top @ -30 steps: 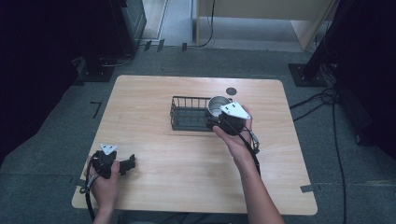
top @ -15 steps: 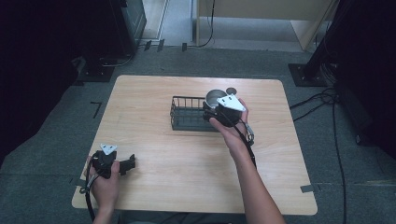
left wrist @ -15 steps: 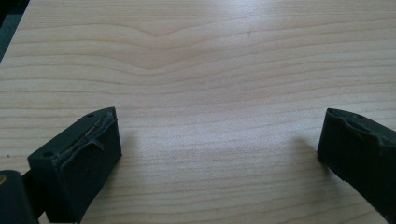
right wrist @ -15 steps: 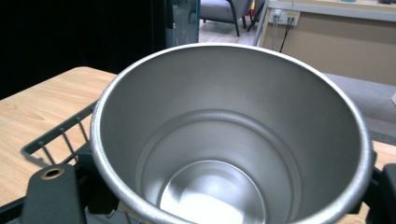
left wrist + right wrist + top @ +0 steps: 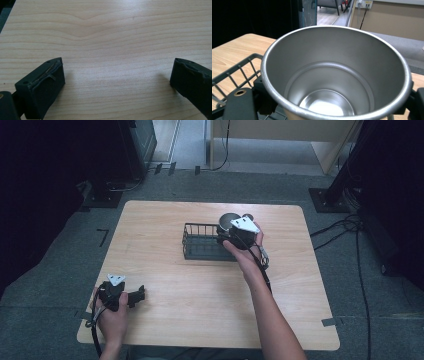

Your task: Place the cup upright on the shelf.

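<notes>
the right gripper (image 5: 231, 231) is clamped on the steel cup (image 5: 337, 75), held upright above the right end of the black wire basket (image 5: 200, 242) on the wooden table (image 5: 165, 220). the left gripper (image 5: 136, 295) rests near the table's front left corner, jaws wide apart.

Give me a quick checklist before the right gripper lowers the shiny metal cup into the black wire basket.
1. Right gripper shut on the shiny round metal cup: ok.
2. Cup upright, mouth up: ok.
3. Cup empty inside: ok.
4. Cup over the black wire basket: it sits at the basket's right end; whether fully inside the rim, cannot tell.
5. Basket floor free where the cup lands: cannot tell.
6. Left gripper open, resting on the light wooden table, away from the basket: ok.
</notes>
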Tool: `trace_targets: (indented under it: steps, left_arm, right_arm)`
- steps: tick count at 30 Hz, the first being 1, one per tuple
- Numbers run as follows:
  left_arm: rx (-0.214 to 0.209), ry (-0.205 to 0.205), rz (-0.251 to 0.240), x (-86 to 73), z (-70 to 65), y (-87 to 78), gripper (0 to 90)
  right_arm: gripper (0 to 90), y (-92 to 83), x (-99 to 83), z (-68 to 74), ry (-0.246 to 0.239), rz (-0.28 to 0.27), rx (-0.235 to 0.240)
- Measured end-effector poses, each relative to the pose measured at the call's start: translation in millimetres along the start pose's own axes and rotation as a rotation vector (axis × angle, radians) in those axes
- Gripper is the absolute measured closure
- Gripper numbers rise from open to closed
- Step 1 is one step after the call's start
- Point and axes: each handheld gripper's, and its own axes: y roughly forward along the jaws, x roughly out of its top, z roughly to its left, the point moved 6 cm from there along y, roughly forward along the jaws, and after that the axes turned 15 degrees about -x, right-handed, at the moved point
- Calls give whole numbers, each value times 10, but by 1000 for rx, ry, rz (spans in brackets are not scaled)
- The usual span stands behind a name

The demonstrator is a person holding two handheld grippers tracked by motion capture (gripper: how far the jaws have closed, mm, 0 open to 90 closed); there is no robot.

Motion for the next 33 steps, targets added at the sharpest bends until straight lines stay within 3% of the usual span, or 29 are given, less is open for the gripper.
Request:
trace_targets:
  steps: [8,18,26,33]
  left_arm:
    - [0,0,0,0,0,0,0]
    - [0,0,0,0,0,0,0]
    - [0,0,0,0,0,0,0]
    - [0,0,0,0,0,0,0]
  right_arm:
    - [180,126,-130,56,-13,49,4]
    - [179,177,-273,159,-70,112,40]
    - [177,180,-277,119,-76,158,48]
    - [176,198,-299,76,-131,217,34]
